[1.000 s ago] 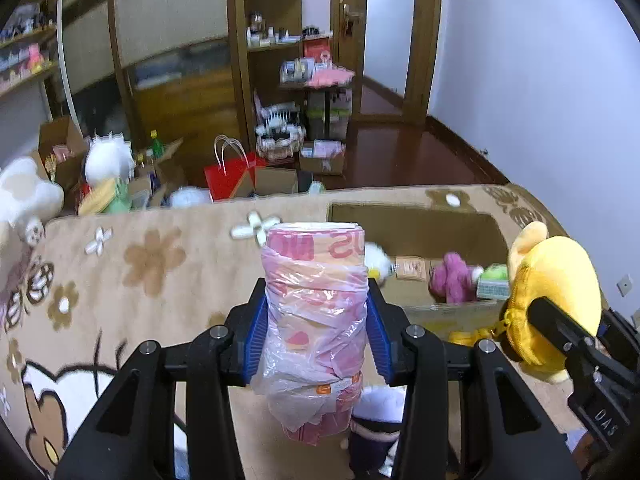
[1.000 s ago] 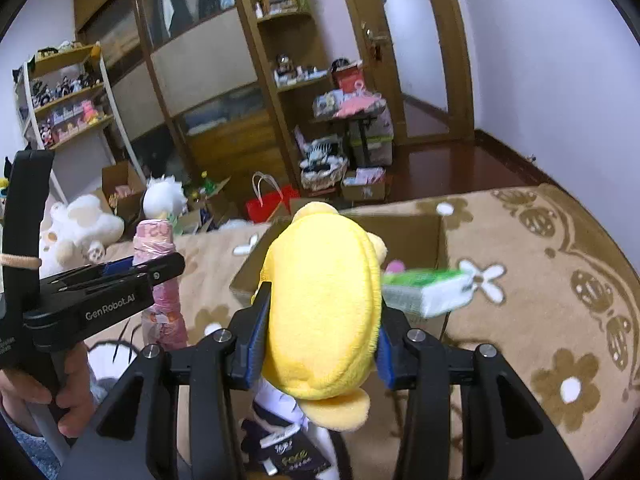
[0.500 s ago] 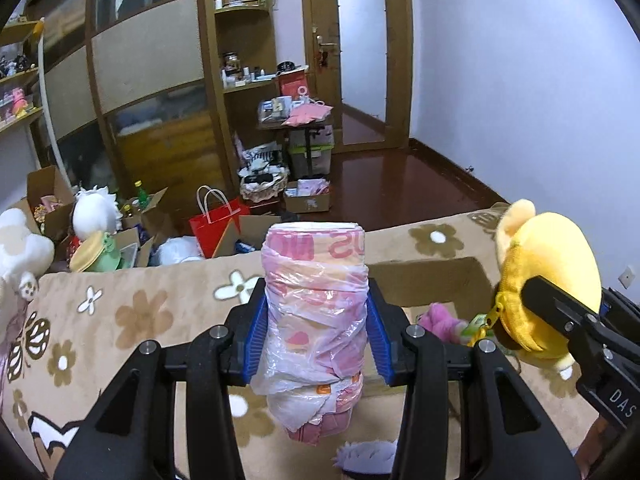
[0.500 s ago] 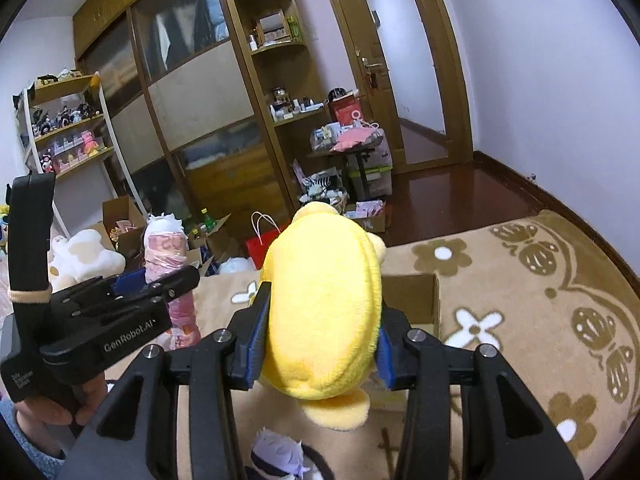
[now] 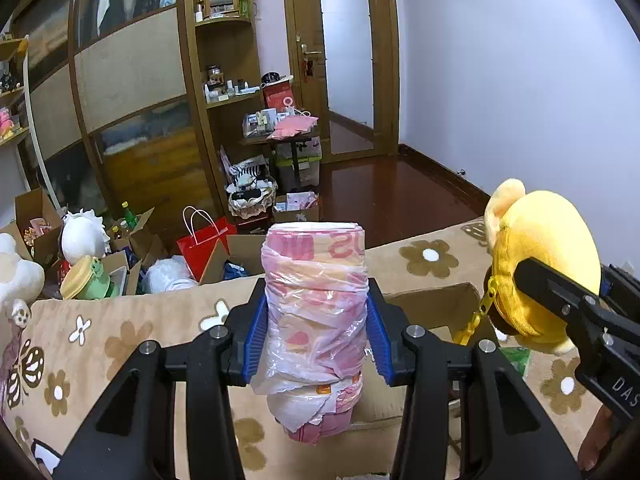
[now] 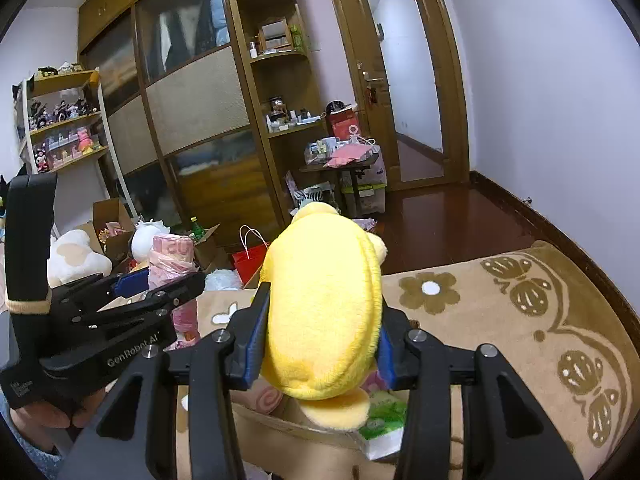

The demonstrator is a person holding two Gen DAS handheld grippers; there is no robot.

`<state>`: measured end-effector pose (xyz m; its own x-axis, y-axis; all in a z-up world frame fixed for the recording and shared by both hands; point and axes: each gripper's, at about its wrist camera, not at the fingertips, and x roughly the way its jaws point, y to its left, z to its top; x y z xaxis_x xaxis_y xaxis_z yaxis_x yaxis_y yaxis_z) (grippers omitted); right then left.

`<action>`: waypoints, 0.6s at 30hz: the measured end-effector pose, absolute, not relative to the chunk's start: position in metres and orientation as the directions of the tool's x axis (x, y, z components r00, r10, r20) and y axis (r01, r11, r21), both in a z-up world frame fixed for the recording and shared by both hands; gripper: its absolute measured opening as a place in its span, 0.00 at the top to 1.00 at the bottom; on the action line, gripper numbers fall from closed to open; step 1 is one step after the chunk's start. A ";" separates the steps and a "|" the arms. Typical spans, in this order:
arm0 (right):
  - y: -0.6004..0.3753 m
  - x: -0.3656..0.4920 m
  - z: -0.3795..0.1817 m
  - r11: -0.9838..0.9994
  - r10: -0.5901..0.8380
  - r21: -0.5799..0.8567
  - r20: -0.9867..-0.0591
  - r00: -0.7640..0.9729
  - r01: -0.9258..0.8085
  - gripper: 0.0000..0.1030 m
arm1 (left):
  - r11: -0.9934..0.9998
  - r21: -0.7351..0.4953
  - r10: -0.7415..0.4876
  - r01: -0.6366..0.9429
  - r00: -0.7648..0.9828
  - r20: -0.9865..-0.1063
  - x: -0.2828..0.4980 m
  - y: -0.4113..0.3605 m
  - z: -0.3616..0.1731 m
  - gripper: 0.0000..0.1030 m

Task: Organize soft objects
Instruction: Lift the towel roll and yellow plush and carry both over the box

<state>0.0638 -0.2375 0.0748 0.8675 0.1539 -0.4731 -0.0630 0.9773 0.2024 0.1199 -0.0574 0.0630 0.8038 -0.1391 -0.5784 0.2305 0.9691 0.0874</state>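
Note:
My left gripper (image 5: 316, 336) is shut on a pink and white roll of soft packets wrapped in plastic (image 5: 314, 320), held upright above the brown flowered blanket (image 5: 100, 344). The roll also shows in the right wrist view (image 6: 172, 264). My right gripper (image 6: 320, 340) is shut on a yellow plush toy (image 6: 324, 312), seen in the left wrist view (image 5: 544, 256) at the right. Both are held above an open cardboard box (image 5: 436, 304); a green tissue pack (image 6: 380, 420) lies in it.
Beyond the blanket's far edge stand open cardboard boxes (image 5: 132, 240), white plush toys (image 5: 84, 232), a red paper bag (image 5: 204, 244) and a wooden wardrobe with shelves (image 5: 160, 100). A door (image 5: 348, 60) and bare floor lie at the back right.
Both grippers have risen and tilted up with their loads; the box and blanket have dropped lower in view and more of the room shows.

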 end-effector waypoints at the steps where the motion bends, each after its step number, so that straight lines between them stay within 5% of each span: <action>1: -0.237 0.066 0.075 0.978 0.153 0.200 -0.474 0.867 -0.063 0.54 | 0.969 0.092 -0.136 0.231 0.805 -0.578 0.120 -0.058 0.062 0.58; 18: -0.236 0.088 0.052 0.980 0.146 0.196 -0.529 0.836 -0.047 0.53 | 0.965 0.074 -0.148 0.252 0.757 -0.637 0.138 -0.063 0.029 0.58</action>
<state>0.0878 -0.2355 0.0519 0.8361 0.1461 -0.5288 -0.0474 0.9795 0.1957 0.1381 -0.0625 0.0295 0.7567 -0.1485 -0.6367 0.2516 0.9650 0.0740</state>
